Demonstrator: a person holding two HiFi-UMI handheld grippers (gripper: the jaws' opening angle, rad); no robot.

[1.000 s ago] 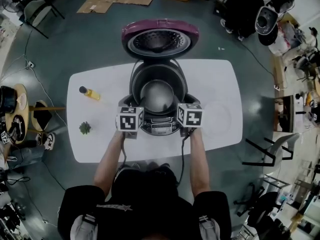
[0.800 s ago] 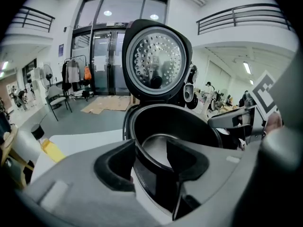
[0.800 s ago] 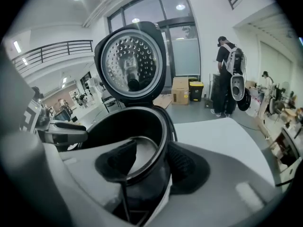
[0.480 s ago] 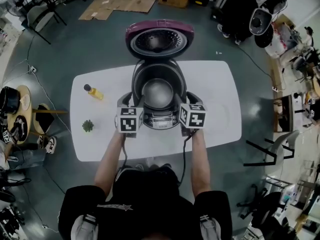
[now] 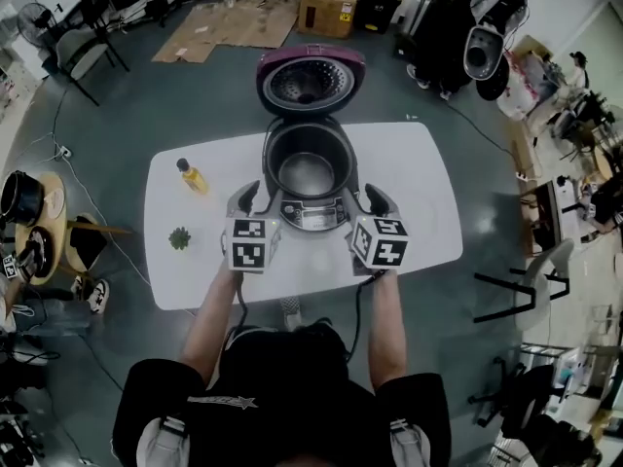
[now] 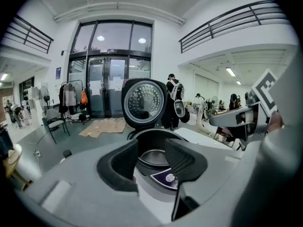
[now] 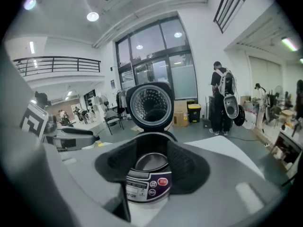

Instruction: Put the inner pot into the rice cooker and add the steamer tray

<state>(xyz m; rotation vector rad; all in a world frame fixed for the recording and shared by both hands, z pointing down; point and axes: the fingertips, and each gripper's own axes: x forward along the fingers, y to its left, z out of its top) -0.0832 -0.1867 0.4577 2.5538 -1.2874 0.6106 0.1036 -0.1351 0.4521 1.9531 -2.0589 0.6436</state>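
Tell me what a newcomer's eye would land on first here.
The rice cooker at the white table's middle, purple lid flung up, shiny inner pot inside. Then the left tongs and right tongs, held empty either side of its front; the left jaws are closing on nothing.

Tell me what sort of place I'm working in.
Probably an open lab or workshop hall, not a kitchen: the rice cooker sits on a white table, flattened cardboard lies near glass doors, and a balcony railing runs overhead.
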